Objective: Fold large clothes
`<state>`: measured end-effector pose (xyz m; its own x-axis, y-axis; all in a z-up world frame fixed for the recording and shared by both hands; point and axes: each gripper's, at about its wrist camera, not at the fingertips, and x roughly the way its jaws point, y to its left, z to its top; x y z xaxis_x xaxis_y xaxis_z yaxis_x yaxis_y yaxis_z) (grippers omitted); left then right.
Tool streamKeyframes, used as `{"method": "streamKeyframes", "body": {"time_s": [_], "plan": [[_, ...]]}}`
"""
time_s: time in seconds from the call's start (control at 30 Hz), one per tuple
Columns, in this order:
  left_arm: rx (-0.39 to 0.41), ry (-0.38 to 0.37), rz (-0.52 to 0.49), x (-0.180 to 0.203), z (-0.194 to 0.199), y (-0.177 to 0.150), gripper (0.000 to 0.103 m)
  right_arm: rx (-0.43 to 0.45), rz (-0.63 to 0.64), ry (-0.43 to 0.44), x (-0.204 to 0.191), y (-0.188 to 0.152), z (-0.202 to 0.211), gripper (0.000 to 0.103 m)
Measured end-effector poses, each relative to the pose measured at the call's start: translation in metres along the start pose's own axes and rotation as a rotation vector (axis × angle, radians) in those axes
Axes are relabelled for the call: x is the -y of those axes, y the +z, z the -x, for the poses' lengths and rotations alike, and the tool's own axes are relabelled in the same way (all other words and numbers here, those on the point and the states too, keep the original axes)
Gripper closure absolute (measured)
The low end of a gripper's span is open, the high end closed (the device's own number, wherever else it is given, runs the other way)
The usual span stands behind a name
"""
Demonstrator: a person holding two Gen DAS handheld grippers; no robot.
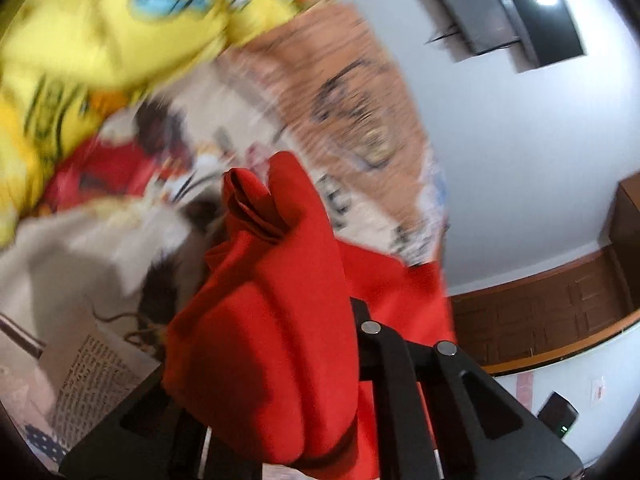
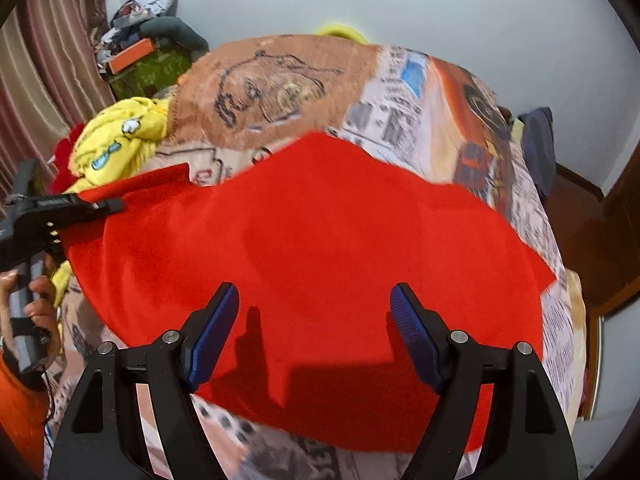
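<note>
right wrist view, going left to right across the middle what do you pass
left claw → yellow cloth → red garment → printed bedspread → dark clothes

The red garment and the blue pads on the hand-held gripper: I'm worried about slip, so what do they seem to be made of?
The red garment looks like a soft matte knit, perhaps cotton: it drapes in rounded folds and shows no shine. The blue pads on the right hand-held gripper look like ribbed rubber or soft plastic, with fine ridges across a dull face. Neither can be confirmed by look alone.
</note>
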<state>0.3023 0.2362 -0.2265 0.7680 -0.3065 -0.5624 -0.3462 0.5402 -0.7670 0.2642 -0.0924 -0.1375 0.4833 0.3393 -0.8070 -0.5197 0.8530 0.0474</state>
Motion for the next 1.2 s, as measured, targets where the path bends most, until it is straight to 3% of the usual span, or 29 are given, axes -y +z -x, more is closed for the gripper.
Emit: {"method": "streamKeyframes", "body": {"time_s": [0.2,0.3,0.47,0.6,0.7,0.83,0.97,1.03,1.13,1.2], "plan": [[0.108,-0.069,-0.170,0.083,0.037,0.000,0.095,-0.071,-0.001,0.079,-0.018,0.002,-0.039,0.028],[0.091,-0.125,-0.240,0.122,0.035,-0.009,0.095,-0.106,0.011,0.081,-0.024,-0.008,-0.058,0.025],[0.065,-0.107,-0.411,0.186,0.010,-0.042,0.095,-0.098,-0.040,0.169,-0.003,-0.010,-0.043,0.028],[-0.005,-0.148,-0.489,0.237,-0.021,-0.075,0.095,-0.032,-0.150,0.180,0.037,-0.017,-0.009,0.028],[-0.068,-0.163,-0.560,0.271,-0.053,-0.108,0.095,0.027,-0.209,0.092,0.077,-0.031,0.023,0.028],[-0.212,-0.144,-0.651,0.298,-0.109,-0.170,0.095,0.054,-0.269,-0.064,0.130,-0.059,0.057,0.028],[-0.381,-0.090,-0.722,0.294,-0.158,-0.226,0.095,0.034,-0.337,-0.121,0.170,-0.087,0.074,0.028],[-0.491,-0.011,-0.759,0.280,-0.189,-0.254,0.095,0.026,-0.363,-0.134,0.181,-0.098,0.078,0.028],[-0.567,0.037,-0.794,0.260,-0.206,-0.277,0.095,0.019,-0.398,-0.147,0.190,-0.114,0.083,0.028],[-0.566,0.030,-0.836,0.256,-0.200,-0.283,0.095,0.016,-0.415,-0.148,0.193,-0.121,0.084,0.028]]}}
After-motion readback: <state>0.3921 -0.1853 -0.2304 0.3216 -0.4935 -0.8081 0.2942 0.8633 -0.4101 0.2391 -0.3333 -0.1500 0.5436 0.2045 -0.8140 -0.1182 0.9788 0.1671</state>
